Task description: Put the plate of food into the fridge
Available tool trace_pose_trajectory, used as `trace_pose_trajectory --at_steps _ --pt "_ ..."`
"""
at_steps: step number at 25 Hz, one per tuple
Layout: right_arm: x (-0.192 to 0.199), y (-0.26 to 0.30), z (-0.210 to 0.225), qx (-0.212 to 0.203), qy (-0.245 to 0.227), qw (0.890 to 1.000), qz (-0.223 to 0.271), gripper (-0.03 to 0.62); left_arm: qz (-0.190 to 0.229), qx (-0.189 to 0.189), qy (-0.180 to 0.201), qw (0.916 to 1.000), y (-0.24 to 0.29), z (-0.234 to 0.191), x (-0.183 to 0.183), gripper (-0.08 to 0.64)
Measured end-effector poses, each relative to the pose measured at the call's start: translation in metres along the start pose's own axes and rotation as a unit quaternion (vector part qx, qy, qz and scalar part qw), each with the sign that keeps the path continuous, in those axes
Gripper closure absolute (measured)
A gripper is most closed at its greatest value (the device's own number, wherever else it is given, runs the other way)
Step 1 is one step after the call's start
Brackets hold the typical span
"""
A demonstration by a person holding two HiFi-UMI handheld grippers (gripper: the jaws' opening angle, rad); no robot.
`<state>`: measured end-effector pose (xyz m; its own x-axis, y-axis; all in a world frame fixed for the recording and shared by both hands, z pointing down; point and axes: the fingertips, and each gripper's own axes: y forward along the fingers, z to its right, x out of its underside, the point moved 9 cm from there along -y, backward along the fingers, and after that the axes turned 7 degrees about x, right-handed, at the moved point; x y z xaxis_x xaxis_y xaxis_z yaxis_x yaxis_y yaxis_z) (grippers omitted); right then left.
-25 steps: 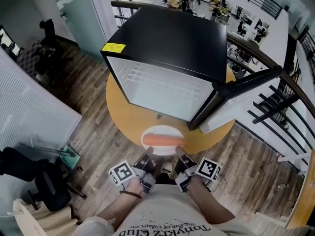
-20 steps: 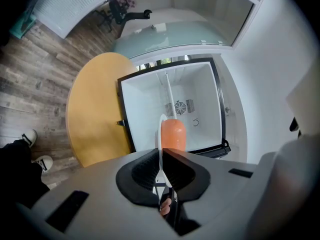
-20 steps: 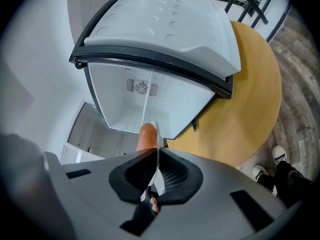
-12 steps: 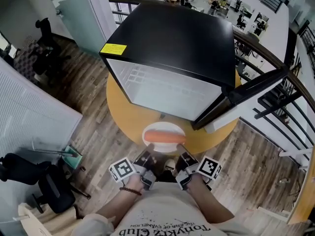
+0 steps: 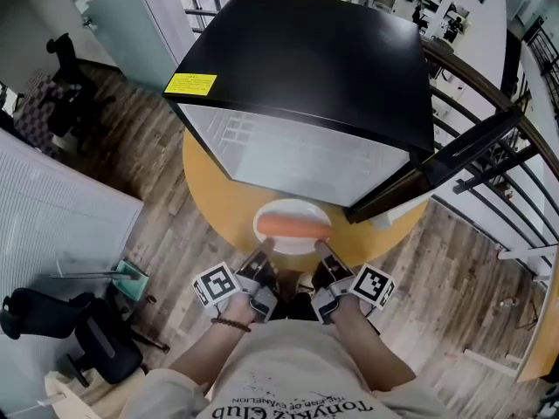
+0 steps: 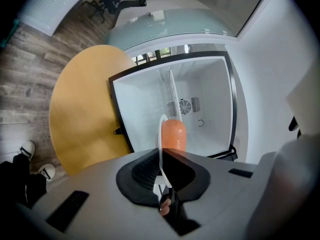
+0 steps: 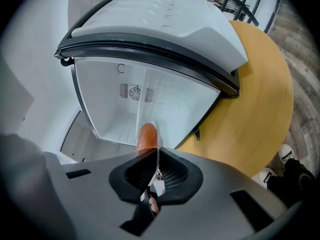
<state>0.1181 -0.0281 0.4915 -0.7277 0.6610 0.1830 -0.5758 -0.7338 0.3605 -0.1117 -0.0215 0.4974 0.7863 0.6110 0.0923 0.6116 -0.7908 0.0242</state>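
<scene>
A white plate with an orange sausage on it hangs over the round table, just in front of the fridge's open mouth. My left gripper is shut on the plate's near left rim, and my right gripper is shut on its near right rim. In the left gripper view the plate shows edge-on between the jaws, with the sausage beyond. The right gripper view shows the same plate edge and sausage tip. The black fridge stands open, its white inside holding a wire shelf.
The fridge door swings out to the right, toward a dark railing. The round yellow table bears the fridge. Wood floor lies all round, with office chairs at the left and my shoes under the plate.
The plate has moved a little forward toward the fridge opening, with both grippers still shut on its rim. The head view has shifted slightly.
</scene>
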Motion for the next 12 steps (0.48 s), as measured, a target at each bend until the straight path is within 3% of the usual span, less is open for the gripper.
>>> trace_pose_trajectory --at_steps 12 --pt "-0.010 0.048 0.010 0.012 0.014 0.999 0.037 0.557 -0.019 0.004 -0.006 0.9998 0.034 -0.030 -0.042 0.526"
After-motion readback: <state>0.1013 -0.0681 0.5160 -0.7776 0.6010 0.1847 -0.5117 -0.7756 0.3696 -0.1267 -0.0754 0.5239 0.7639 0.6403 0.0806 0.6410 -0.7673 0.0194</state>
